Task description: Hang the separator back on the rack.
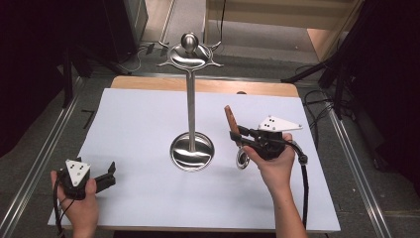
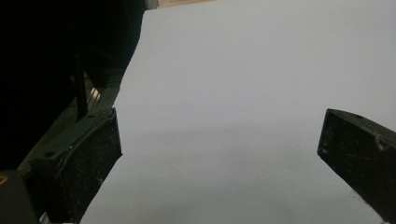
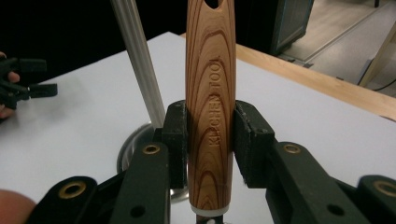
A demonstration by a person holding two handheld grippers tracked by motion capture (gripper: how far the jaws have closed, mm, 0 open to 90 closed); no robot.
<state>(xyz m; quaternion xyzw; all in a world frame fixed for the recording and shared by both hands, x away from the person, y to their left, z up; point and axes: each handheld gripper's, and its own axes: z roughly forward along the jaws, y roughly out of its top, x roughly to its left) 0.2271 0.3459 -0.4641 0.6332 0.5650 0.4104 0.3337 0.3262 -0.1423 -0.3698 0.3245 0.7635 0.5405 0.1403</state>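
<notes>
A metal utensil stand (image 1: 191, 106) rises from a round base (image 1: 192, 151) at the middle of the white board, with hooks around its knobbed top (image 1: 190, 53). My right gripper (image 1: 238, 134) is shut on the wooden handle (image 3: 209, 112) of a kitchen tool, marked "KITCHEN TOOL", held upright just right of the stand; its metal end (image 1: 242, 159) hangs below near the board. The stand's pole (image 3: 138, 60) and base (image 3: 135, 144) show behind the handle. My left gripper (image 1: 108, 176) rests open at the board's near left, nothing between its fingers (image 2: 98, 154).
The white board (image 1: 143, 119) lies on a wooden table (image 1: 208, 85). Metal rails run along both sides on the floor (image 1: 44, 158). Dark stands and cables sit at the far right (image 1: 337, 74). The other hand with its gripper (image 3: 18, 86) shows at the left of the right gripper view.
</notes>
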